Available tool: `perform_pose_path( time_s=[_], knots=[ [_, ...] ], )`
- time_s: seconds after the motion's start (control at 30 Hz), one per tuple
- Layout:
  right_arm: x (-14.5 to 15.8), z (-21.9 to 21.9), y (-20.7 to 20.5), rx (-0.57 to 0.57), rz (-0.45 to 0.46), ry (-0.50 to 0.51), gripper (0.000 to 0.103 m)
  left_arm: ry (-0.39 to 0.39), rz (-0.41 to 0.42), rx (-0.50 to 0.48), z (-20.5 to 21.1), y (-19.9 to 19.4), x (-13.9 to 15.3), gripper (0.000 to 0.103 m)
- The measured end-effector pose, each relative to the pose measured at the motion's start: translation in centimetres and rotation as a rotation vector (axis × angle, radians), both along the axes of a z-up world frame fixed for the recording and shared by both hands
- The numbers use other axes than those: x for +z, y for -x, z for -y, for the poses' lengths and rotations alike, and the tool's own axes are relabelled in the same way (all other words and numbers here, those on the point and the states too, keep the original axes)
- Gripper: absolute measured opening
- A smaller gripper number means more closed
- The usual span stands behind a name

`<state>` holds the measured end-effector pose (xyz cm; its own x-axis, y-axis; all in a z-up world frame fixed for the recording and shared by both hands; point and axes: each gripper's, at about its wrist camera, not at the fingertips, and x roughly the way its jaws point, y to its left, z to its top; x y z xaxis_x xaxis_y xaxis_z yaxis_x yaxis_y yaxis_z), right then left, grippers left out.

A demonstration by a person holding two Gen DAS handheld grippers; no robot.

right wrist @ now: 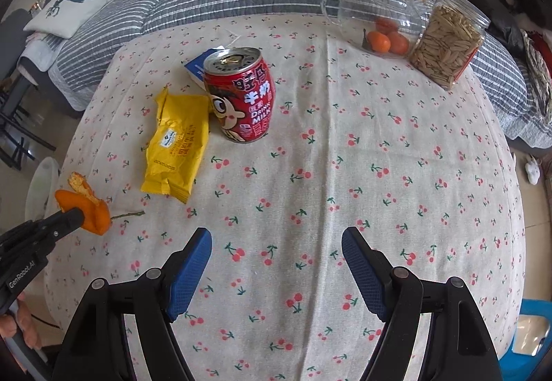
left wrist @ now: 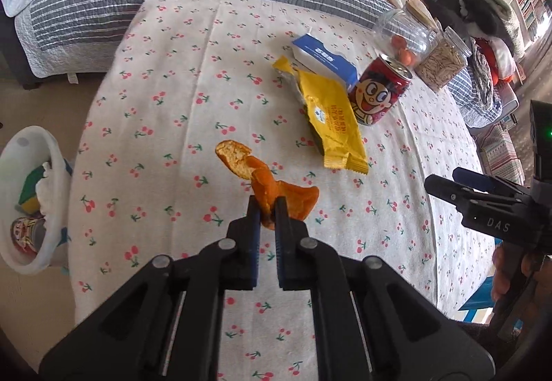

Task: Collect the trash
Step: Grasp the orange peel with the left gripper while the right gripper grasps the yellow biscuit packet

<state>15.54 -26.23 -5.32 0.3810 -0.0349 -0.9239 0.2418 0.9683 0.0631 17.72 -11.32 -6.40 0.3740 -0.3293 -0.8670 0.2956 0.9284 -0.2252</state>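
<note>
**Orange peel pinched, can left on the table**

The left gripper [left wrist: 266,205] is clamped on the orange peel [left wrist: 265,181], mid-frame, lifted off the tablecloth [left wrist: 193,63]. The right gripper [right wrist: 276,243] hangs wide open, empty. The yellow wrapper [right wrist: 177,143] and red can [right wrist: 241,98] sit upper left.

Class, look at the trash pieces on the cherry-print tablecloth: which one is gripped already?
The orange peel, pinched in the left gripper. The yellow wrapper, red can and blue box remain ungripped.
</note>
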Motion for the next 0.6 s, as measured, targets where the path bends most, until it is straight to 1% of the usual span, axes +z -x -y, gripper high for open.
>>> perform_pose_path(
  time_s=[0.13,0.33,0.43,0.6],
  knots=[
    [-0.7,-1.4,-1.8,0.005,0.006,-0.041,0.079,-0.029,0.038,0.032,-2.2,-0.1,1.1,0.009],
    [-2.0,-3.9,-5.0,0.025,0.033,-0.106,0.079,-0.023,0.06,0.082,-5.4,-0.2,2.0,0.008],
    [-2.7,-5.1,-6.6,0.041,0.037,-0.111,0.079,-0.03,0.069,0.098,-6.7,-0.1,2.3,0.008],
    [-4.2,-6.5,-8.5,0.053,0.018,-0.104,0.079,-0.023,0.082,0.134,-9.1,-0.1,2.9,0.008]
  ],
)
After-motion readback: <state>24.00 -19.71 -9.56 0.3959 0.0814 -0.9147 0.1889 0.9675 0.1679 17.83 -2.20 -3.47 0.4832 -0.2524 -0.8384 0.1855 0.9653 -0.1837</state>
